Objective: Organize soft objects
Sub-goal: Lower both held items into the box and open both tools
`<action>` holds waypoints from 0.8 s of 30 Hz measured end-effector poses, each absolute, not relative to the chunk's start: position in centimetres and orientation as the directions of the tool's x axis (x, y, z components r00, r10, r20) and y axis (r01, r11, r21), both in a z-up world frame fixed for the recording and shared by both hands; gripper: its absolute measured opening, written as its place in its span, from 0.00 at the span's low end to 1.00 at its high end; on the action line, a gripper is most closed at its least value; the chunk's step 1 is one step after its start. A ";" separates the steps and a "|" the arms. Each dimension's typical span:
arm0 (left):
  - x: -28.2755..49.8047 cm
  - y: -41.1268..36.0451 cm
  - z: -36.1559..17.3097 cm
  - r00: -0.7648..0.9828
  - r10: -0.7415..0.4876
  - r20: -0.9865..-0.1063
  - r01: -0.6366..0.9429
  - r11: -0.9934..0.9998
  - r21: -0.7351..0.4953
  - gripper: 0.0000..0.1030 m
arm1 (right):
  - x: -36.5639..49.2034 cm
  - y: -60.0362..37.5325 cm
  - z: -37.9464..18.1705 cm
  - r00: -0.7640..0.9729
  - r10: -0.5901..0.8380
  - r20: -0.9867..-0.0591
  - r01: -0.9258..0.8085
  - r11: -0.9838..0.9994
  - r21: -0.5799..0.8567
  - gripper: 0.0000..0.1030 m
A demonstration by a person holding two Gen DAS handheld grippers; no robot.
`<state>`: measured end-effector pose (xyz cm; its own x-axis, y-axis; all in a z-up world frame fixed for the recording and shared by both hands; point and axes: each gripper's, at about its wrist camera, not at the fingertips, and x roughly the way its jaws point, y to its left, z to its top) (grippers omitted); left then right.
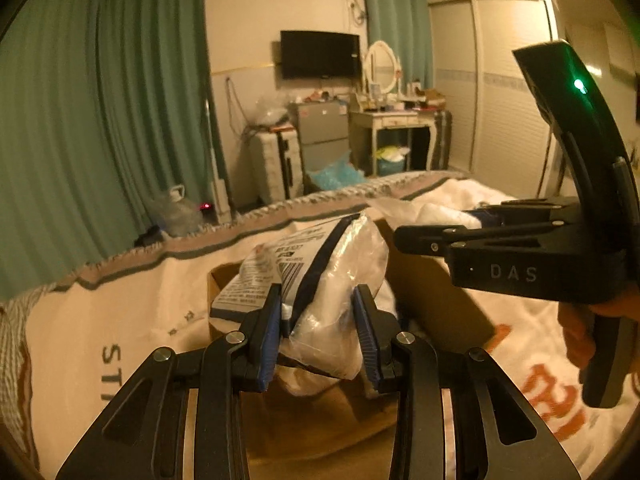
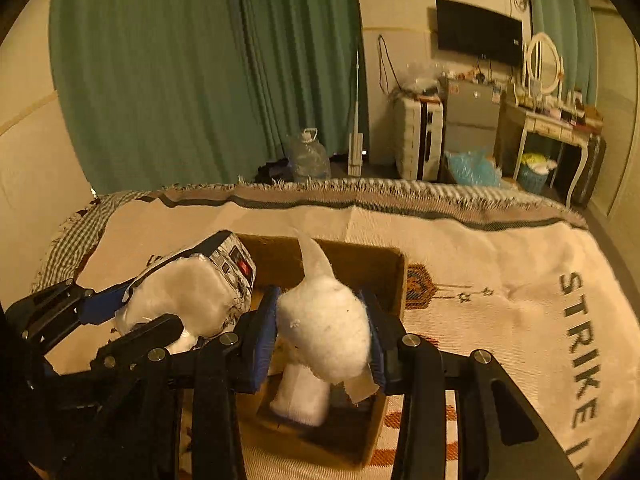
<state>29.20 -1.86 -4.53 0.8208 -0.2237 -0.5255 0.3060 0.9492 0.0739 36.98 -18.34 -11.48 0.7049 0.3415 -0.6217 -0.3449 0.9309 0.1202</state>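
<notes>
Both grippers hang over the cardboard box (image 2: pixel 360 264) on the bed, presumably for dropping: left gripper (image 1: pixel 320 332) fingers clamp a plastic-wrapped pack (image 1: pixel 320 272), right gripper (image 2: pixel 320 336) fingers squeeze white stuffing (image 2: pixel 324 324).

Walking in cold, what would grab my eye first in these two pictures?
Probably the two black claw-like grippers, each clamped on something soft over a cardboard box on the bed: the right gripper squeezes a white fluffy wad, the left gripper a plastic-wrapped white pack. Behind hang green curtains.
</notes>
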 end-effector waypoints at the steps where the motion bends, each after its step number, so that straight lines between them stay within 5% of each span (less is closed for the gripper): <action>1: 29.1 -2.0 -4.6 0.823 -0.222 -0.522 0.303 0.950 0.073 0.39 | 37.5 -18.4 -12.0 0.700 0.342 -0.627 -0.340 0.932 0.129 0.39; 4: 29.4 -1.7 -4.9 0.822 -0.203 -0.531 0.270 0.961 0.052 0.51 | 37.4 -19.0 -12.6 0.700 0.345 -0.625 -0.336 0.932 0.138 0.48; 6: 29.1 -1.6 -4.7 0.824 -0.199 -0.531 0.254 0.967 0.031 0.76 | 37.1 -19.3 -12.5 0.709 0.336 -0.621 -0.325 0.936 0.135 0.60; 15: 24.2 -0.9 1.6 0.872 -0.155 -0.464 0.192 0.981 0.035 0.78 | 31.7 -21.5 -5.7 0.773 0.301 -0.558 -0.305 0.948 0.090 0.72; 24: 13.3 0.9 11.3 0.954 -0.130 -0.269 0.143 0.989 0.029 0.90 | 20.4 -23.0 4.0 0.854 0.252 -0.455 -0.274 0.962 0.020 0.90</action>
<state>13.25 0.91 11.29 0.9543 -0.1297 -0.2693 0.1427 0.9893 0.0294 20.39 -23.03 4.01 0.8541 0.2522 -0.4548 -0.2736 0.9616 0.0195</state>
